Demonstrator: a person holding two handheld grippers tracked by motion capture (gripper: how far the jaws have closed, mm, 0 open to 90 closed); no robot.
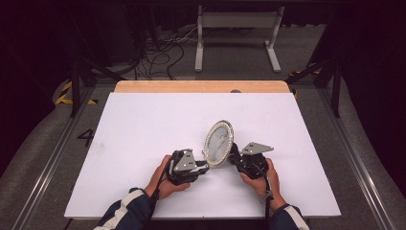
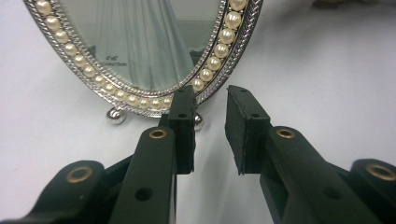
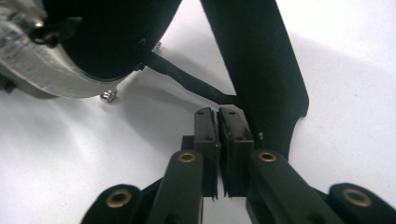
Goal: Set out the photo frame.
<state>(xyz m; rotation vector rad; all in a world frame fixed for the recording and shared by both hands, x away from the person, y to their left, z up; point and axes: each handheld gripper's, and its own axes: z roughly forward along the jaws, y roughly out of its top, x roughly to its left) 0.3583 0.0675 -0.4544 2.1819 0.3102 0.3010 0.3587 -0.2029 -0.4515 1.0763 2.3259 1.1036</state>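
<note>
Oval frame point(image 1: 219, 143) upright on table point(image 1: 143, 129); right gripper point(image 3: 217, 114) apparently pinching cord point(image 3: 187, 81).

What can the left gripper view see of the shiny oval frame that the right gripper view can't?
The left gripper view faces the front of the oval frame: its ring of pearls, the glass, and the left gripper with its jaws apart. The right gripper view faces the other side: the black back, the black stand leg, a thin strap joining them, and the right gripper with its jaws together. Both views share the white table, the silver rim and a small ball foot.
</note>
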